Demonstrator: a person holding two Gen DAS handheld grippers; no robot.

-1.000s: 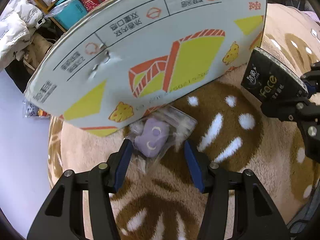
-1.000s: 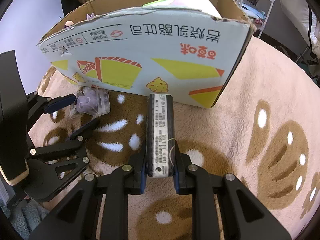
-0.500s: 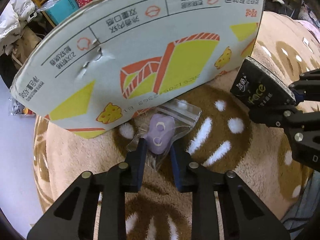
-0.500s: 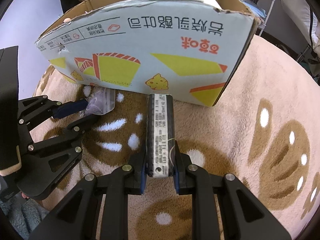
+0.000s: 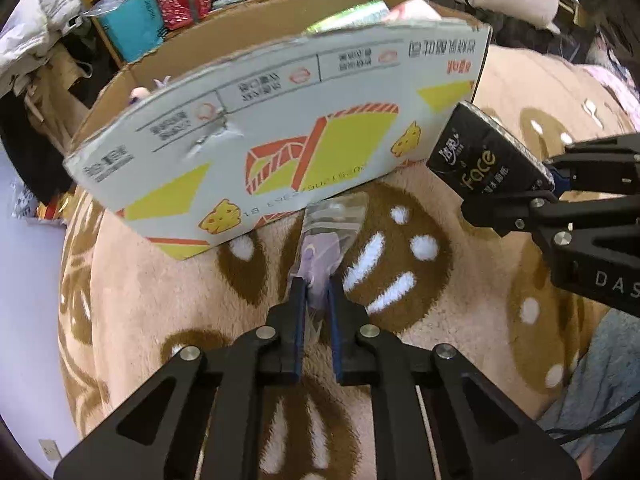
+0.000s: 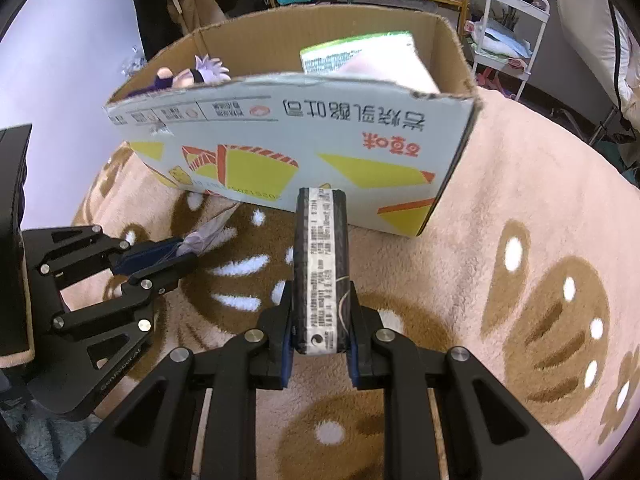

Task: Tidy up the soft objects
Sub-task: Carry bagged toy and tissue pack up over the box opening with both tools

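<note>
Your left tongs [image 5: 317,294] have just closed, pinching the bagged purple toy [image 5: 320,256] beside the cardboard box [image 5: 280,152] wall. Your right tongs [image 6: 319,312] pinch the black tissue pack [image 6: 320,264]; open blanket [image 6: 520,208] lies rightward.

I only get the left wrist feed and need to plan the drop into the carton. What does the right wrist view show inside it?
Observer: A plush doll with pale purple hair lies at the left end of the cardboard box.
Operator: Anything at the other end?
Observer: A green-edged soft pack leans at the right end.
Operator: Is the black pack gripped flat?
Observer: No, on edge: the right gripper clamps the black tissue pack by its broad faces, barcode side up.
</note>
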